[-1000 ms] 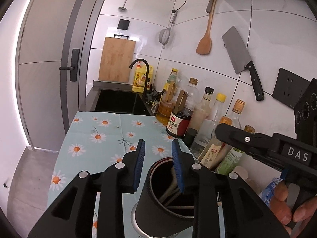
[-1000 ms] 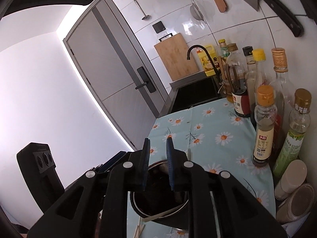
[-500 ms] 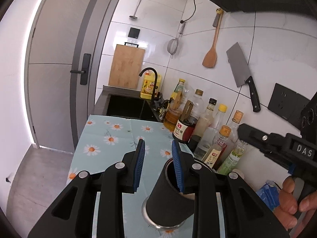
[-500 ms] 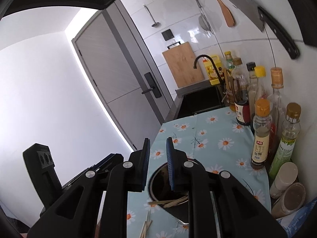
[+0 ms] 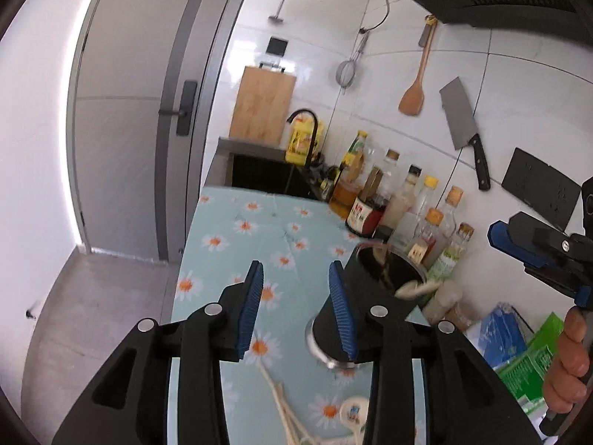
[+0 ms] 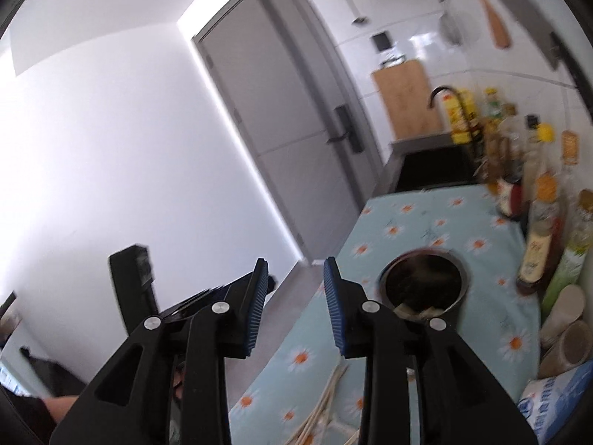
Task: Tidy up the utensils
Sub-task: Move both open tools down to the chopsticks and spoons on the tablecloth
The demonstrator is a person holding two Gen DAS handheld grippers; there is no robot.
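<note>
My left gripper (image 5: pixel 296 278) and right gripper (image 6: pixel 294 272) have just been opening, both empty (black utensil holder (image 5: pixel 374 296) at two o'clock).

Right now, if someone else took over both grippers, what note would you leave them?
Left gripper: jaws have just been opening, nothing between them.
Right gripper: same, jaws just opened wider, empty.
Black utensil holder stands on the daisy cloth by the bottles; pale utensil ends show at its rim, though blur hides which ones.
Left to do: chopsticks lie loose on the cloth near the front edge, and a white spoon lies beside them. Both belong in the holder.
</note>
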